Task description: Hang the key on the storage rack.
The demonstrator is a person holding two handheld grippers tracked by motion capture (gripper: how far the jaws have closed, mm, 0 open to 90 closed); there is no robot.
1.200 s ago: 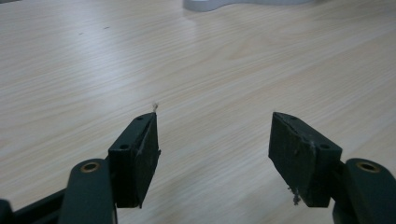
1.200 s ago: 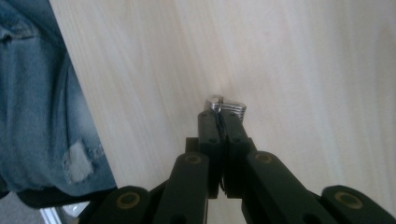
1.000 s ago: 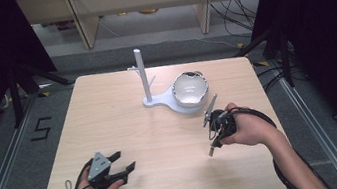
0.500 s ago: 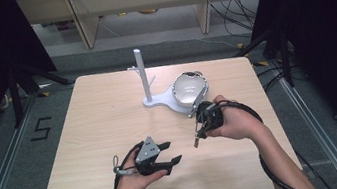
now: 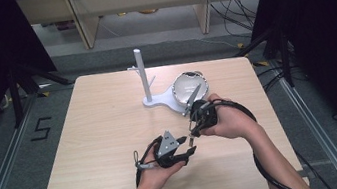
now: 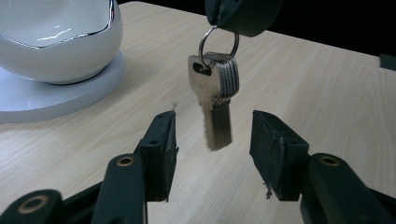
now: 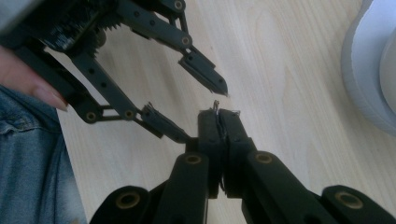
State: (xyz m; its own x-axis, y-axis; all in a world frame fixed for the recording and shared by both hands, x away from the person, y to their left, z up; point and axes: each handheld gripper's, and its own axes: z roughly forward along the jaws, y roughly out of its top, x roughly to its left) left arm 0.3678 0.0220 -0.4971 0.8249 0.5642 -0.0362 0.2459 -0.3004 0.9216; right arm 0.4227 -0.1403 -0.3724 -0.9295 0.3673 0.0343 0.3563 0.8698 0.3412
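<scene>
A bunch of flat silver keys (image 6: 217, 98) hangs on a ring from my right gripper (image 6: 243, 14), whose jaws are shut on the ring (image 7: 218, 116). My left gripper (image 6: 212, 140) is open, with one jaw on each side of the hanging key blades and not touching them. From above, the left gripper (image 5: 189, 146) points right at the right gripper (image 5: 194, 128) over the table's front middle. The right gripper view shows the left gripper (image 7: 198, 109) spread open just beyond the shut jaws.
A white stand (image 5: 142, 75) with an upright post sits behind on the wooden table (image 5: 97, 135), and a shiny white bowl (image 5: 189, 86) rests on its base. The bowl (image 6: 56, 42) is close on the left in the left gripper view.
My left gripper has travelled right from the table's front left until its open jaws flank the keys. The right gripper drifted slightly left, still holding the ring.
</scene>
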